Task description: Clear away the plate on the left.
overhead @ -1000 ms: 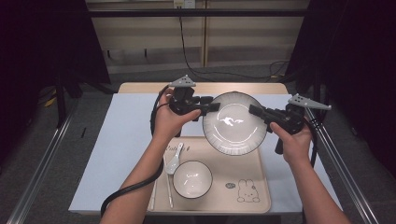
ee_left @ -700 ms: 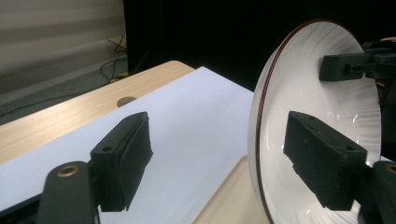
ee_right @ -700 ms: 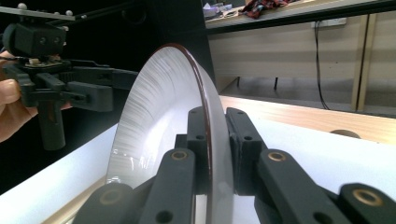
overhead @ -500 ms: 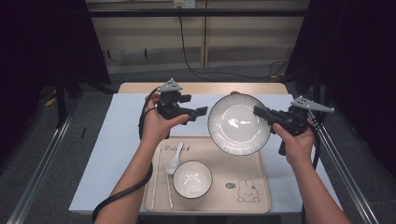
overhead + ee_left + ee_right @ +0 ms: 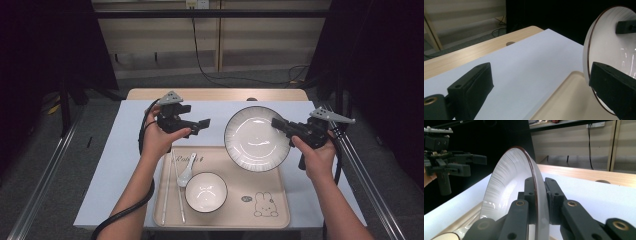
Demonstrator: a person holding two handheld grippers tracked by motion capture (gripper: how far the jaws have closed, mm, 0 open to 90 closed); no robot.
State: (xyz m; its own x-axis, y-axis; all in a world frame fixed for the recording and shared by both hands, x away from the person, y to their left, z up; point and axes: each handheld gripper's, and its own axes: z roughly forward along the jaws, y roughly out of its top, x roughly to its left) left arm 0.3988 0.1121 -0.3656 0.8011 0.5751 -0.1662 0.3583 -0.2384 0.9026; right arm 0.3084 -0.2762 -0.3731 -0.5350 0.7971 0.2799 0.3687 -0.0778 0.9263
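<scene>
The left gripper (image 5: 199,125) has let go and drawn away from the plate (image 5: 255,137), its jaws having just opened and now empty. The right gripper (image 5: 278,124) (clamped on the rim) holds the plate tilted above the tray (image 5: 277,202) — setting it down remains.

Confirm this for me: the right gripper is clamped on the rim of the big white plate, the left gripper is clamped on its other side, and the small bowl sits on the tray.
One part is wrong. The left gripper is not clamped on the plate: the high view shows it open and apart from the rim, its jaws having just been opening. The right gripper does clamp the rim, as the right gripper view shows, and the small bowl sits on the tray.
</scene>
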